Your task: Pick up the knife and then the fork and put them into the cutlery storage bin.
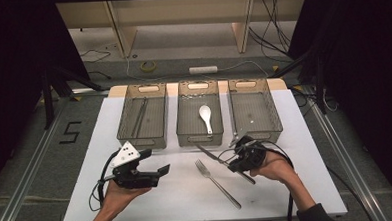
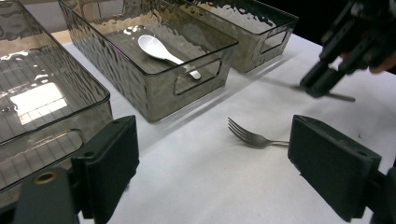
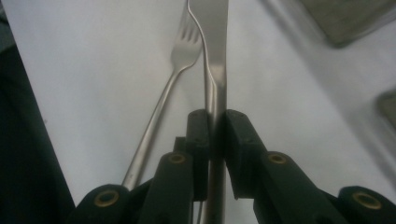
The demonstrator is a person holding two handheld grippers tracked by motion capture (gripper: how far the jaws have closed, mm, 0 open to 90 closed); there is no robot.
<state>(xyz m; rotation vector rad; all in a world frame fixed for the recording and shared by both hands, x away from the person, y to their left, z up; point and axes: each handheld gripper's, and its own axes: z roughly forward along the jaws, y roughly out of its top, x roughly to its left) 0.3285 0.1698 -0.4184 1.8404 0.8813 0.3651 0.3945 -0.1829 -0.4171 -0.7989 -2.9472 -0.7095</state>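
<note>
Right gripper [image 3: 212, 126] pinches a table knife [image 3: 214, 42], seemingly just off the white table [image 1: 295, 136], beside the fork [image 1: 217, 182]; left gripper [image 2: 212, 158] hovers, jaws spread.

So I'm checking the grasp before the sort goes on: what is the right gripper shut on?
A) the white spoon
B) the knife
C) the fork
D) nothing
B: in the right gripper view the right gripper has its jaws closed on the knife, while the fork lies free on the table beside it and the white spoon sits in the middle bin.
</note>
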